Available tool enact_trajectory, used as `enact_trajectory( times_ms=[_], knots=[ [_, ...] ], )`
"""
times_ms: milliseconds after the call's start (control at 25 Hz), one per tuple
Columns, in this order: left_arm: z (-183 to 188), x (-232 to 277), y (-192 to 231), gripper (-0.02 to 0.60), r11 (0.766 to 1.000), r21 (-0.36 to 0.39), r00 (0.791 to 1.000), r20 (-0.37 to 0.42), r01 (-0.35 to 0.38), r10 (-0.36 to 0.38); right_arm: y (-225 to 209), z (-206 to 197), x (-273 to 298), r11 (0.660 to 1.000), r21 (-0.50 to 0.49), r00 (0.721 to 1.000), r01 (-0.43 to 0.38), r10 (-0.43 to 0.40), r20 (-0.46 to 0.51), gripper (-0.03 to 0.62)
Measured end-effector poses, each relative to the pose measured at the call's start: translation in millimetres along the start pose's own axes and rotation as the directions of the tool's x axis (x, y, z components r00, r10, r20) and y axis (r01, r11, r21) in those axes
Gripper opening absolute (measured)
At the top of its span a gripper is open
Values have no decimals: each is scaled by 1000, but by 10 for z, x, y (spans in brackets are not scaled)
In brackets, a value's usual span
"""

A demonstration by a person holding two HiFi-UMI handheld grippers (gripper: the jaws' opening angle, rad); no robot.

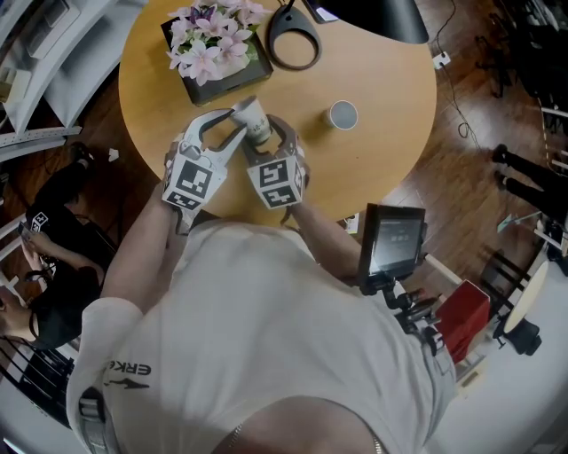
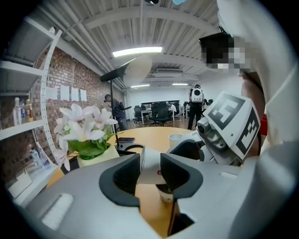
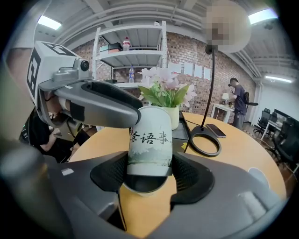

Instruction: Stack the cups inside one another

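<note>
right gripper [image 3: 148,175] is clamped on nested white-and-green printed paper cups [image 3: 150,140]; left gripper [image 2: 148,170] is held spread at the cups' upper rim.

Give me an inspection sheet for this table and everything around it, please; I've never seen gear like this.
Surface: round wooden table, no spills seen.
Job's things: printed cup partly nested in an outer cup; a lone cup stands apart, further out.
Clutter: flower box, black lamp, phone.
Grippers: right gripper shut on the outer cup; left gripper has its jaws apart at the printed cup's top, seemingly not pinching it.
Cables: thin cord on the floor beside the table.
Surroundings: shelving, brick wall, standing person behind, seated person near the table, screen on a stand.
</note>
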State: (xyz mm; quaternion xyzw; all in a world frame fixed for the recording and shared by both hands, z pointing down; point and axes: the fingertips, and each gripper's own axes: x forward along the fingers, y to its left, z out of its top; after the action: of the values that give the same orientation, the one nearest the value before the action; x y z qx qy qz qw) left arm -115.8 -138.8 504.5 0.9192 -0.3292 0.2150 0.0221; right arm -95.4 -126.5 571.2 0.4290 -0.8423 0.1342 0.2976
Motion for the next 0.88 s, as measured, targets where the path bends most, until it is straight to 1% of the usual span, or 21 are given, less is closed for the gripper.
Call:
enact_trajectory(
  times_ms=[120,200,320,440,600,880],
  knots=[
    [6,22,2,123,1000,-9,1000,0,-17,17,-4,8,8,1000,-4,1000,0,0,1,299],
    [9,40,39,123,1000,-13,1000,-4,-25,25,-22,13,18,1000,-11,1000,2,-2,2,299],
    [13,72,37,115,1000,17,999,-33,-9,9,-50,23,18,1000,-17,1000,5,-4,2,299],
    [44,82,31,96,1000,25,998,-55,11,-9,-67,20,18,1000,-12,1000,6,-6,-1,299],
    [126,49,-19,59,998,60,999,-50,18,-15,-81,6,19,1000,-14,1000,4,-5,-8,301],
    [283,-20,-212,28,991,124,998,-31,52,-48,-110,20,-1,1000,-26,1000,14,-14,-2,301]
  ],
)
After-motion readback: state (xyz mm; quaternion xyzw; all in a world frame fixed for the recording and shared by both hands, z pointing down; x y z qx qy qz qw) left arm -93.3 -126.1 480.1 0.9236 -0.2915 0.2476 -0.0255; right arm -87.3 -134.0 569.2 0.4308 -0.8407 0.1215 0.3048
